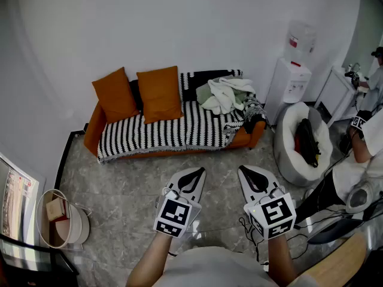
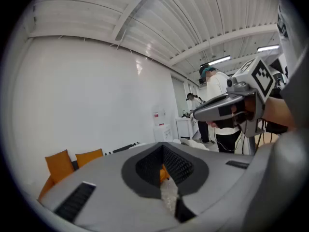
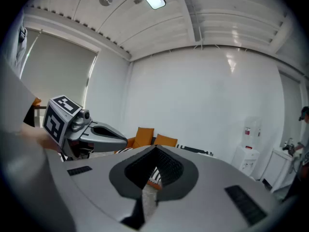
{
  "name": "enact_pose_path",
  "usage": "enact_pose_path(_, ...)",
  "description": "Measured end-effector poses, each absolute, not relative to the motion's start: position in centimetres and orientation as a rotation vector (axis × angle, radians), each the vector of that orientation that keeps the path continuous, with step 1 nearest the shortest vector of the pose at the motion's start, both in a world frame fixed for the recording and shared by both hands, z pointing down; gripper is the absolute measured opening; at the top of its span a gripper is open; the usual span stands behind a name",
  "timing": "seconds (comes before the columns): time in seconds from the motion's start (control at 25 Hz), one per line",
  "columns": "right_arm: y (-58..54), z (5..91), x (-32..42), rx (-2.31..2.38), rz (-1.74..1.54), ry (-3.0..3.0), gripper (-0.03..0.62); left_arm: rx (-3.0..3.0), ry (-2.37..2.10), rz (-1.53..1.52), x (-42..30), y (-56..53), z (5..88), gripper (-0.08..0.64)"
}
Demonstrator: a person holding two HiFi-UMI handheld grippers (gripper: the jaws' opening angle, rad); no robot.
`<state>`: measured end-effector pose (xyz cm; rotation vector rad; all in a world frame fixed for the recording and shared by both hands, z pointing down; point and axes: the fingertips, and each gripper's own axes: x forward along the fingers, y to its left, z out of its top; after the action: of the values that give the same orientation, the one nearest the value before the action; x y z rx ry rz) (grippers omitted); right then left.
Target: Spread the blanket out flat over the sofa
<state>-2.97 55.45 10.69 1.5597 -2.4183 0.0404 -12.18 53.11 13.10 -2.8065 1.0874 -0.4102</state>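
Observation:
An orange sofa [image 1: 94, 128] with a black-and-white striped cover stands against the far wall. A crumpled pale green and white blanket [image 1: 224, 94] lies heaped on its right end. Two orange cushions [image 1: 158, 92] lean on the left half of the back. My left gripper [image 1: 200, 170] and right gripper [image 1: 242, 169] hang side by side over the stone floor, well short of the sofa. Both have their jaws together and hold nothing. In the left gripper view its jaws [image 2: 161, 144] point above the cushions [image 2: 61, 163]. The right gripper view has its jaws [image 3: 155, 148] closed toward the sofa.
A water dispenser [image 1: 292, 76] stands right of the sofa. Beside it is a white round beanbag [image 1: 288, 124] with a black item in it. A person [image 1: 366, 137] stands at the far right, with cables on the floor. A white bin [image 1: 76, 226] sits at the lower left.

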Motion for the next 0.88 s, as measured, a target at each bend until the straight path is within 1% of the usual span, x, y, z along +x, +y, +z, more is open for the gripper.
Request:
enact_pose_path(0.4, 54.7, 9.6, -2.5, 1.530, 0.078, -2.483, 0.000, -2.797, 1.086, -0.405, -11.2, 52.3, 12.1, 0.008)
enact_pose_path(0.88, 55.8, 10.2, 0.7, 1.539, 0.095, -2.511, 0.000, -2.797, 1.091, -0.425, -8.1, 53.2, 12.9, 0.008)
